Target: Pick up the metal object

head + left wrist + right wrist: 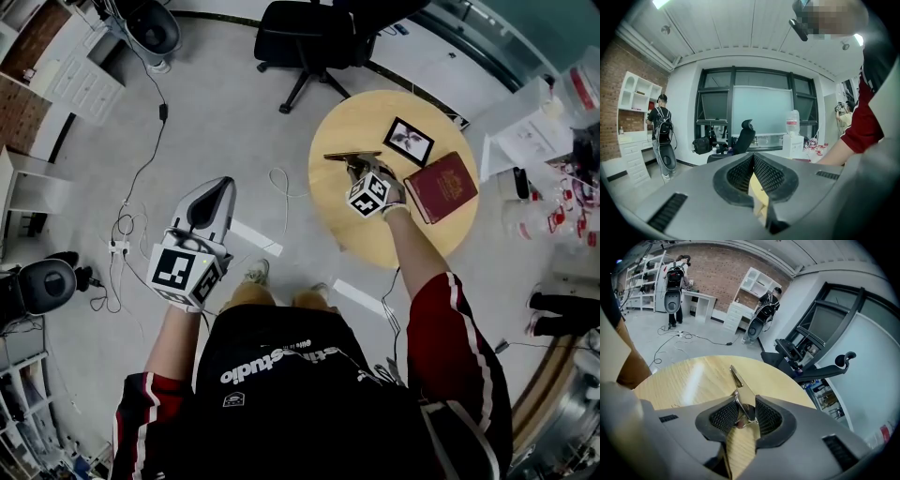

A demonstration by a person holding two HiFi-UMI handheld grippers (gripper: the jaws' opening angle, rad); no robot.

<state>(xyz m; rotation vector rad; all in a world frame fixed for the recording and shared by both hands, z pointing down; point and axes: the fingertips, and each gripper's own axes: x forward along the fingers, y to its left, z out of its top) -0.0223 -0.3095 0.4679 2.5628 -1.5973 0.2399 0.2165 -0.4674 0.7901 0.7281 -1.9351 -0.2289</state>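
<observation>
The metal object [349, 156] is a thin, shiny, elongated piece that rests on the round wooden table [356, 225], reaching left from my right gripper [361, 169]. In the right gripper view the metal object [740, 387] stands between the two mesh pads of my right gripper [743, 411]. It leans toward the right pad, with a gap and bare wood showing on its left, so the jaws are open around it. My left gripper [223, 187] hangs over the floor, well left of the table, with its fingers together and nothing in them [753, 159].
A dark red book [441, 186] and a small framed picture [409, 141] lie on the table to the right of the gripper. A black office chair [314, 37] stands beyond the table. Cables [131, 225] trail on the floor at the left. A person with a backpack [662, 126] stands far off.
</observation>
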